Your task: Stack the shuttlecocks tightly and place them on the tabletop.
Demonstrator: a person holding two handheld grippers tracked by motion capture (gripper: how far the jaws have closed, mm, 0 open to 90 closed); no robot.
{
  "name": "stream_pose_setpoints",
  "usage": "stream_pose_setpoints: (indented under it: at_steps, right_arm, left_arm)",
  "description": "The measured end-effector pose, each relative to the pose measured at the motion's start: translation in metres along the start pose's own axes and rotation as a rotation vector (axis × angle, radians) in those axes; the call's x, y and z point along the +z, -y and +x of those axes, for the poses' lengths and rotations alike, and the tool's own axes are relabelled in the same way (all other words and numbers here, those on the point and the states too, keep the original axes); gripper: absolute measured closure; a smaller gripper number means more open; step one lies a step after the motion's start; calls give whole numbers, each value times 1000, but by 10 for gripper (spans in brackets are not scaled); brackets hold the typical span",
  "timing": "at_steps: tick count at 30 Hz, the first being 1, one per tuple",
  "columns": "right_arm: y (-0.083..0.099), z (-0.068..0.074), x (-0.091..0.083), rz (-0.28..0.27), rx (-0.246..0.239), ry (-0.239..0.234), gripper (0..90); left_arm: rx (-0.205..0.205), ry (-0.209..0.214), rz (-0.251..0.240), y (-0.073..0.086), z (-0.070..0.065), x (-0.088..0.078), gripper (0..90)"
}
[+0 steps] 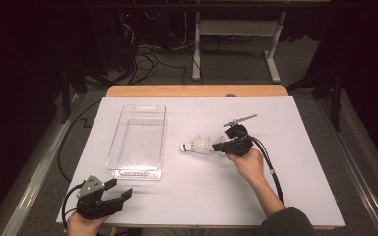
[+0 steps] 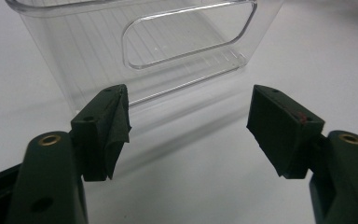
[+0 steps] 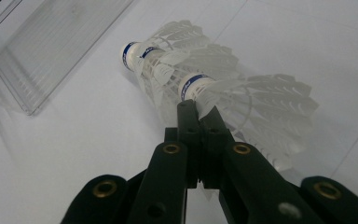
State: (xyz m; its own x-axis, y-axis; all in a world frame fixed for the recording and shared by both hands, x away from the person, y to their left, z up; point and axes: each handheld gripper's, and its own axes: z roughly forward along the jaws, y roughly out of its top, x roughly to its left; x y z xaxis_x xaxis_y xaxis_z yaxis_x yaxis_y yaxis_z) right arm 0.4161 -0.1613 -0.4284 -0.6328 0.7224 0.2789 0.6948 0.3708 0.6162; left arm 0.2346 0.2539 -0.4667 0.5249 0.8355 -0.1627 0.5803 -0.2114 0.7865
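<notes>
White sheet point(image 1: 197, 182) covers most of the table point(image 1: 197, 91); the bare wood strip shows only at the far edge. Clear plastic bin point(image 1: 139, 140) sits left of centre, long axis running away from the person, its near end with the handle cutout facing the left gripper point(image 1: 120, 189). Bare sheet on all sides of the bin, and a wide open patch between bin and the right-hand edge, broken only by the shuttlecocks point(image 1: 202, 144) and the right gripper point(image 1: 221, 146). Near edge of the sheet is open across the middle, between the two forearms.

Left gripper is parked at the near-left corner of the sheet, close to its edge, well apart from the bin's near wall. In the left gripper view its jaws stand wide with nothing between them, just white sheet and the bin's cutout point(image 2: 186, 35) ahead.

Right gripper lies low over the sheet right of the bin, pointing left toward it. Jaws pinched fully together on the feather skirt of the nearer shuttlecock point(image 3: 242, 107); the right gripper view shows the tips clamped just behind its white cork. A second shuttlecock point(image 3: 168, 51) is nested nose-out ahead of it, cork pointing at the bin. The pair is near the bin's right wall, not touching it; whether they rest on the sheet or hang just above it I cannot tell
</notes>
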Motion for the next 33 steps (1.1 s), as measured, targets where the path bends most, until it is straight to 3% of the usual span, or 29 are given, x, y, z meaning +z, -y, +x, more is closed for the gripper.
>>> stream_pose_setpoints:
  at_steps: [33]
  right_arm:
    - [-4, -3, 16, -23, -7, -72, 899]
  left_arm:
    - [6, 3, 7, 0, 0, 1, 309]
